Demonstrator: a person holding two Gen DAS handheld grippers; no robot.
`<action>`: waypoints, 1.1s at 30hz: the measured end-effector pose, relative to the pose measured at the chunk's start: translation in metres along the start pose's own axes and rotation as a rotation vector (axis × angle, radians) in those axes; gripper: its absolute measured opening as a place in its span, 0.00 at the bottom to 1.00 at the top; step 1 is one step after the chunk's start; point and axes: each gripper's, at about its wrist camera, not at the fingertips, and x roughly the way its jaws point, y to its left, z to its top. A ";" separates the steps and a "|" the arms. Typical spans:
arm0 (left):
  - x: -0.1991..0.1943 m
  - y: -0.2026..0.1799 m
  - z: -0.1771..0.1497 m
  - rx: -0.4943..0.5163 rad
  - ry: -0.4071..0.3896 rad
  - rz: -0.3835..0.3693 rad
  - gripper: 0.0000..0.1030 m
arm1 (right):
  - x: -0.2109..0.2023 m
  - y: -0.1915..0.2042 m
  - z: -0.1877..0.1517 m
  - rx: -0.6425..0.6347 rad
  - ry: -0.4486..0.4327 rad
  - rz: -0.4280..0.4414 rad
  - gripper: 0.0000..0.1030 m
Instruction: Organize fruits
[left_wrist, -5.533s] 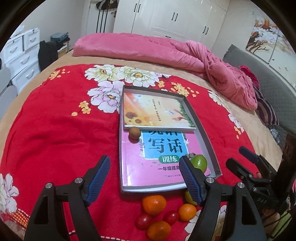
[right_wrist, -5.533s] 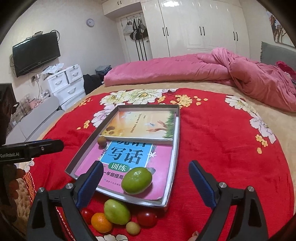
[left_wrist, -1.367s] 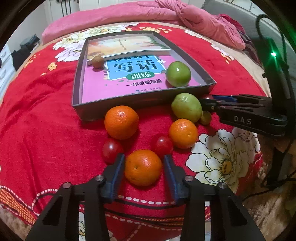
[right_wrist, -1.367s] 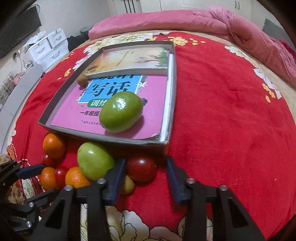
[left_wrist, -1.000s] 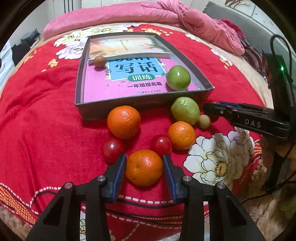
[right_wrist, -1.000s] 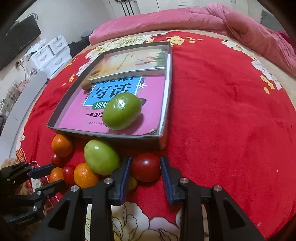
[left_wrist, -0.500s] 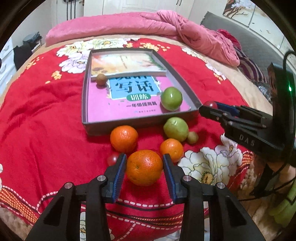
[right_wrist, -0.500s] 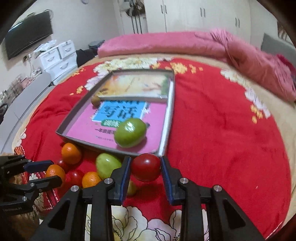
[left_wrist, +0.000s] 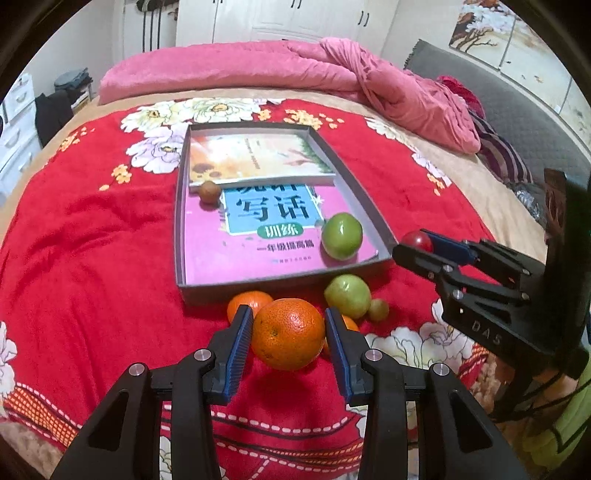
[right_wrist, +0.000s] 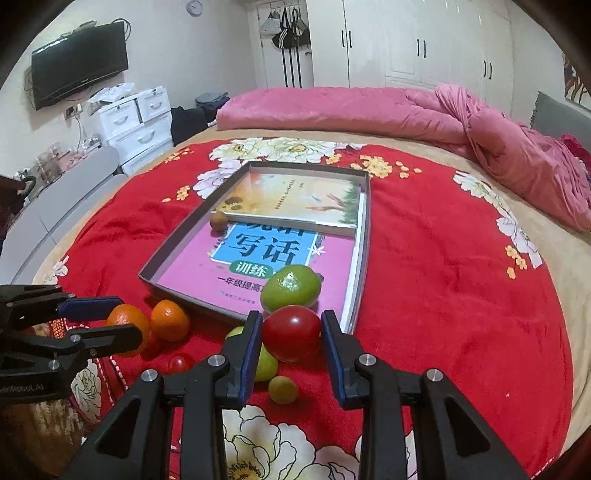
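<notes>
Your left gripper (left_wrist: 289, 334) squeezes the bumpy round orange (left_wrist: 288, 333) and your right gripper (right_wrist: 291, 333) squeezes the smooth shiny tomato (right_wrist: 291, 332), both held up over the fuzzy red blanket (right_wrist: 443, 288), probably so you can drop them in the flat tray (right_wrist: 364, 236) just ahead.

The left wrist view looks forward and down along its fingers (left_wrist: 240, 347) from the near edge of the bed (left_wrist: 74, 240), close above the fruit, facing the tray (left_wrist: 179, 221) and the pink quilt (left_wrist: 258, 70) beyond. The right wrist view looks along its own fingers (right_wrist: 249, 354) from just to the right, angled toward the tray (right_wrist: 364, 236) and the TV (right_wrist: 79, 62) wall. Both share the tray, the loose fruit and the quilt; each sees the other gripper at its edge.
</notes>
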 end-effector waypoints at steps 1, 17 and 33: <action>0.000 0.000 0.002 -0.002 -0.002 0.001 0.41 | -0.001 0.001 0.001 -0.003 -0.004 -0.001 0.32; 0.004 0.002 0.019 -0.015 -0.022 0.008 0.41 | -0.007 0.011 0.013 -0.046 -0.050 -0.004 0.32; 0.016 0.005 0.028 -0.025 -0.017 0.020 0.41 | -0.004 0.020 0.023 -0.081 -0.066 -0.001 0.32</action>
